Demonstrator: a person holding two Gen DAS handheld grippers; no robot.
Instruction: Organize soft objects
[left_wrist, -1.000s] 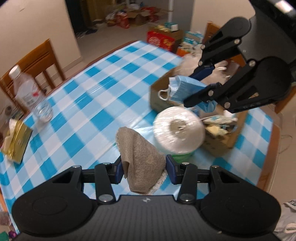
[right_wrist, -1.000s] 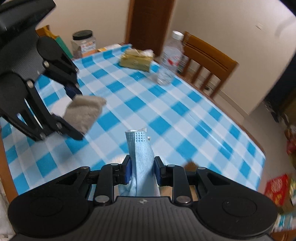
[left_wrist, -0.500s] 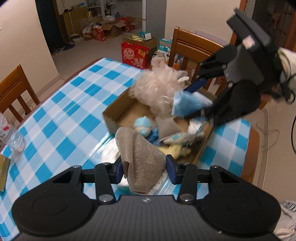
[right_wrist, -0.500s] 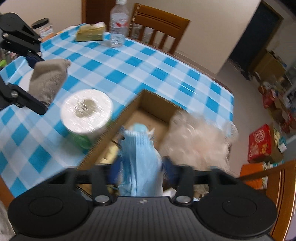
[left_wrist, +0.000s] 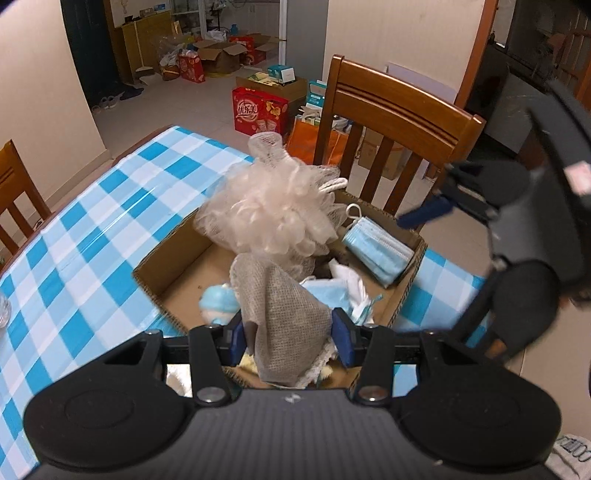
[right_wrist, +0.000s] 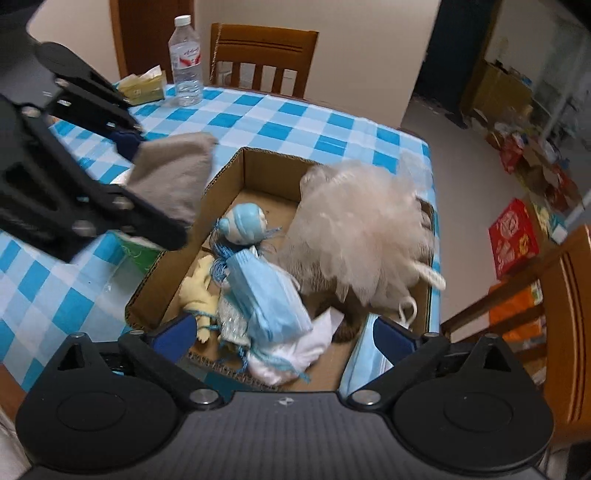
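A cardboard box (right_wrist: 258, 162) sits near the corner of the worktop (left_wrist: 92, 236), which is covered by a blue-and-white checked cloth. Inside it lie a pale bath pouf (left_wrist: 273, 210) filling the far half, a small doll with a blue head (right_wrist: 242, 223), a yellow soft toy (right_wrist: 199, 291), a white cloth (right_wrist: 295, 350), and blue face masks. One face mask (left_wrist: 378, 251) rests against the box wall at 2 o'clock in the left wrist view; another mask (right_wrist: 266, 291) lies across the middle of the heap.

The left hand-held gripper (left_wrist: 288, 332) pinches a grey-brown woven cloth (left_wrist: 288, 314) between its blue pads, holding it above the near edge of the box. The right hand-held gripper (right_wrist: 282, 332) has its fingers spread wide over the box with nothing between them; the mask at the box wall sits just beside its right finger.

Outward on the worktop, at 11 o'clock in the right wrist view, stand a clear water bottle (right_wrist: 185, 62) and a yellow tissue pack (right_wrist: 142, 88). A green-and-white object (right_wrist: 138, 251) shows just outside the box's left wall, mostly hidden. Wooden chairs stand around the worktop, one (left_wrist: 391, 122) right behind the box. The room has cream walls and a light tiled floor (left_wrist: 155, 107), with a red carton (left_wrist: 258, 114) and other boxes scattered at 12 o'clock.
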